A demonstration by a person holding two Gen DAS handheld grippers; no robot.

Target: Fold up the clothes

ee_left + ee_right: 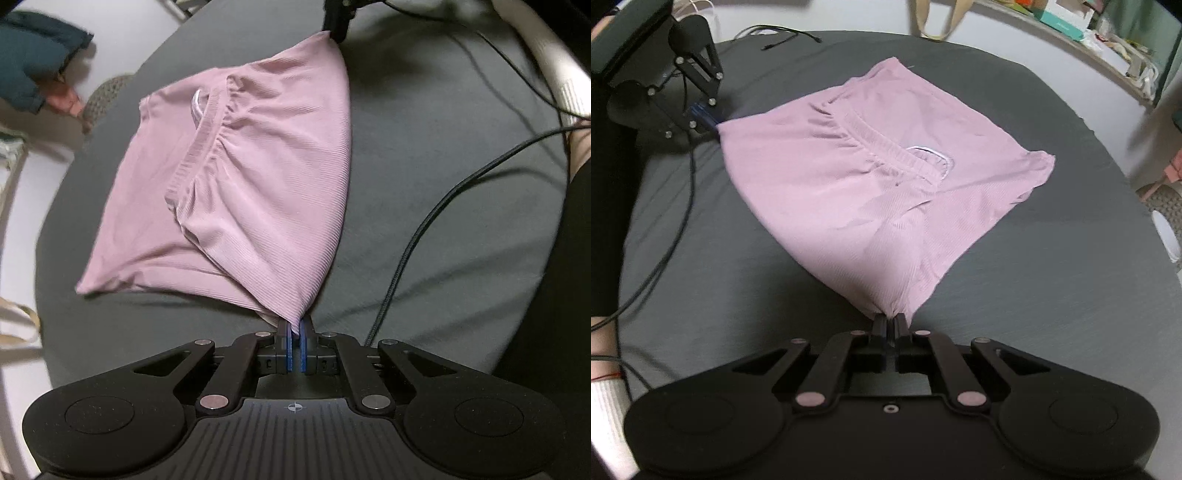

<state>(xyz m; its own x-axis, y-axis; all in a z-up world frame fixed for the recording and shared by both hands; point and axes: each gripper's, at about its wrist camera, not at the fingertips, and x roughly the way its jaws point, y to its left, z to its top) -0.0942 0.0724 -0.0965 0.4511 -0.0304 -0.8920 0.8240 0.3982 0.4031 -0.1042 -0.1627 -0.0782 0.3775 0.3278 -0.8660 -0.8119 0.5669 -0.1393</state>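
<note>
Pinching one corner of the pink shorts (236, 177) with my left hand-held gripper (294, 332), blue pads clamped together on the fabric. My right hand-held gripper (891, 322) is clamped on the other near corner, cloth bunched between its fingers. The shorts lie spread on the grey sheet of the bed (1052, 277), waistband (886, 146) folded onto the middle, near edge lifted slightly between the two grips. A black cable (424, 236) lies on the sheet beside them.
</note>
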